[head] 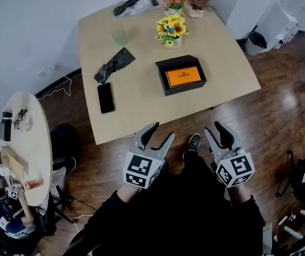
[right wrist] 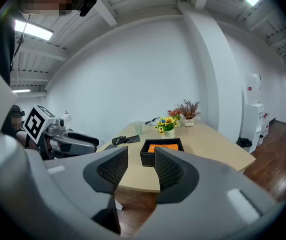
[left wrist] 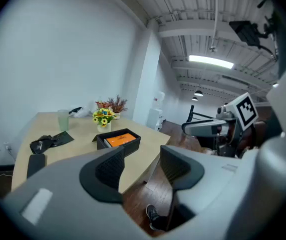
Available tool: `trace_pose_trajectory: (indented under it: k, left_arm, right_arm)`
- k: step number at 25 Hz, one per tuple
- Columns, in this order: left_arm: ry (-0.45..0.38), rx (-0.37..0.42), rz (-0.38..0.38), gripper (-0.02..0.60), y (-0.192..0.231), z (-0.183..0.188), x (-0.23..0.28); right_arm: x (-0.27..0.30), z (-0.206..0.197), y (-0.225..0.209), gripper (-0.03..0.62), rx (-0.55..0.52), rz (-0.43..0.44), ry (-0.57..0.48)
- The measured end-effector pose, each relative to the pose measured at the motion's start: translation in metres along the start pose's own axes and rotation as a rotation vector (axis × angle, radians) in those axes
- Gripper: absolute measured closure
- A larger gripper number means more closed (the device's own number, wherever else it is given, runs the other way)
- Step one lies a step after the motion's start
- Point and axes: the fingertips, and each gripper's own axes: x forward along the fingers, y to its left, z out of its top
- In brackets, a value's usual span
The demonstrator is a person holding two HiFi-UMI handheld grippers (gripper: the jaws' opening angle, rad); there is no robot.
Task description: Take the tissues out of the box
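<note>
Left claw (head: pixel 162 132) and right claw (head: pixel 214 128): both spread, nothing between jaws, held short of worktop (head: pixel 141 97) edge. Black box (head: pixel 161 79) holding orange pack (head: pixel 184 76), well apart.

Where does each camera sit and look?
Head view: on the person's head, looking steeply down at table and black box; shows left tongs, right tongs, shoe.
Left gripper view: on left tongs, facing the table; shows its open jaws, right tongs.
Right gripper view: on right tongs, facing the table; shows its open jaws, left tongs.
Shared: all see the black box, sunflowers.
</note>
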Motion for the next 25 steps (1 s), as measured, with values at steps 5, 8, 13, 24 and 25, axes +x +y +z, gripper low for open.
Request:
trace_pose_trajectory:
  k: [5, 8, 13, 24, 25]
  left_arm:
    - [0.055, 0.029, 0.037, 0.373, 0.025, 0.010, 0.066]
    - [0.119, 0.012, 0.081, 0.373, 0.040, 0.016, 0.111]
    - [0.261, 0.040, 0.120, 0.372, 0.067, 0.027, 0.184]
    - [0.589, 0.315, 0.020, 0.373, 0.094, -0.017, 0.274]
    - [0.601, 0.320, 0.023, 0.373, 0.097, -0.021, 0.277]
  right_arm:
    - [0.060, 0.001, -0.050, 0.428, 0.009, 0.069, 0.019]
    - [0.104, 0.002, -0.070, 0.428, -0.028, 0.180, 0.089]
    - [0.170, -0.005, -0.096, 0.430, -0.231, 0.351, 0.281]
    - [0.248, -0.061, -0.137, 0.402, -0.761, 0.370, 0.662]
    - [0.251, -0.065, -0.137, 0.423, -0.751, 0.358, 0.681]
